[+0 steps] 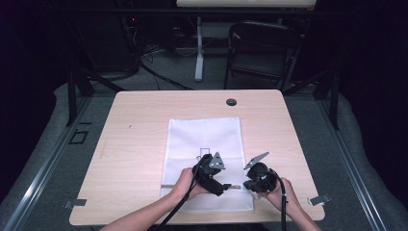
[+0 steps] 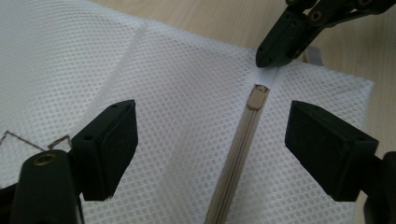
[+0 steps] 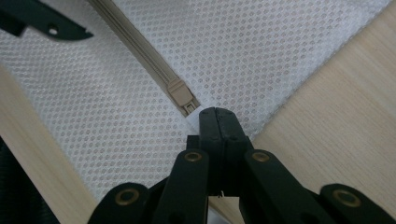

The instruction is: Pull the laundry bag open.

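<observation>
A white mesh laundry bag (image 1: pixel 204 144) lies flat on the bench (image 1: pixel 130 144) — its beige zipper slider (image 3: pixel 181 95) near the 5 o'clock corner. The right gripper (image 3: pixel 215 119) pinches the white pull tab (image 2: pixel 267 73) at the slider's end; the left gripper (image 2: pixel 210 140) hovers spread wide, straddling the zipper.

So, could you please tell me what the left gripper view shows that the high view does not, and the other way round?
Left gripper view alone: the bag's mesh weave, the beige zipper slider at the zipper's end, and the right gripper shut on the white tab just beyond it.

High view alone: the whole table, its dark grommet, a chair behind, and both hands.

Both: the white mesh bag, the open left gripper over it, and wood tabletop.
</observation>
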Motion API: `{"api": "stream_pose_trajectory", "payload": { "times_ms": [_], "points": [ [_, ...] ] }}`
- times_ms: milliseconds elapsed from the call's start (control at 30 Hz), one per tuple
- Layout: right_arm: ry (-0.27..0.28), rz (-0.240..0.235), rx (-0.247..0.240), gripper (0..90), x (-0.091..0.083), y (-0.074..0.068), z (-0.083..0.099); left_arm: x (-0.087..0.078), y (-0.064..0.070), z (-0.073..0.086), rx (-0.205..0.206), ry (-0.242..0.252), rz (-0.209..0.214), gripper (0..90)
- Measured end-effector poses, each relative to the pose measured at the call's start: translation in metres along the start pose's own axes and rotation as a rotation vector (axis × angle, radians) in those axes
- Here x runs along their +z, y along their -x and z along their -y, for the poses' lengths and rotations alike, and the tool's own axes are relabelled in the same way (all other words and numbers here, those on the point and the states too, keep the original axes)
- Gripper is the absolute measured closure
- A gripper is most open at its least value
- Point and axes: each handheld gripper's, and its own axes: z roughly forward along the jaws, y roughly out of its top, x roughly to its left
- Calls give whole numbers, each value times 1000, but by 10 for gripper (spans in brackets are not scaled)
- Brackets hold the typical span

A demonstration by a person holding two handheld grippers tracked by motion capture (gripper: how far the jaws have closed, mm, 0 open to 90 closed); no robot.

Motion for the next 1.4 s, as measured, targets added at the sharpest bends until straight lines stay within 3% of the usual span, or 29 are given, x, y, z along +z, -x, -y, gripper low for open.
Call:
{"api": "stream_pose_trajectory", "payload": {
  "times_ms": [267,300,367,433,467,600,633,667,700,733,800,833,1000,1100,1400],
  "points": [
    [8,-17,42,900,7,1,2,15,6,-2,36,-3,46,292],
    [-13,-28,20,900,6,3,2,18,8,-2,43,-5,44,313],
    [-9,-33,23,900,7,4,2,21,10,-3,51,-6,61,347],
    [5,-40,40,900,7,6,4,24,12,-3,62,-10,69,396],
    [18,-56,73,900,8,5,5,26,12,-3,64,-10,77,414],
    [9,-37,53,900,7,5,5,31,14,-5,78,-19,89,521],
    [33,-42,72,900,9,3,6,31,15,-6,86,-26,90,543],
    [15,-37,48,900,7,5,6,33,15,-6,82,-18,98,577],
    [38,-49,70,900,9,4,7,34,16,-6,86,-11,106,600],
    [6,-49,41,900,7,6,6,35,16,-6,88,-12,123,620],
    [12,-50,43,900,7,6,6,38,20,-7,106,-19,113,652],
    [27,-41,59,900,9,4,6,40,20,-7,102,-18,134,675],
    [10,-42,41,900,8,5,5,44,20,-8,98,-27,120,752],
    [26,-45,55,900,9,3,5,44,18,-7,83,-29,129,795],
    [-7,-37,43,900,7,5,4,44,15,-8,67,-36,144,813]
  ]
}}
